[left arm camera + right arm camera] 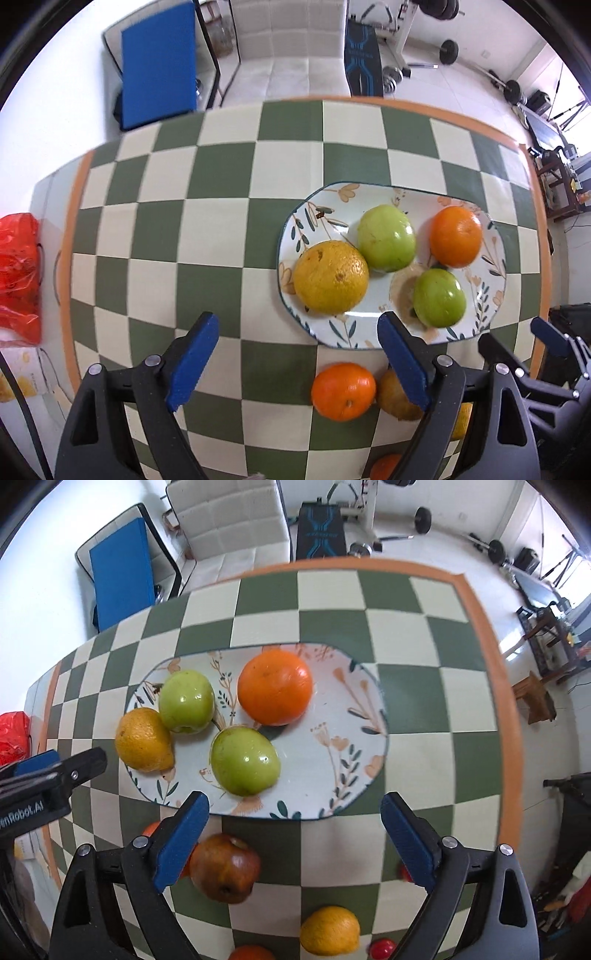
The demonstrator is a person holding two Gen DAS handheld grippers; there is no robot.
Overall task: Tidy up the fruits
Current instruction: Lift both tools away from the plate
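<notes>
Glossy floral oval plate [354,716] on checkered tablecloth [424,701] bearing two smooth green apples [244,761], dimpled orange [275,687], yellow citrus [144,740], left gripper [297,363] and right gripper [295,843] hovering low, jaws wide, empty, red apple [224,868] loose below.

Four fruits [243,760] on plate [332,775]; others [225,867] beside.

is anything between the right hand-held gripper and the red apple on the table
Nothing visible. The right hand-held gripper is open and empty, and the red apple lies on the tablecloth just below its left finger, short of the plate, with bare cloth around it.
</notes>
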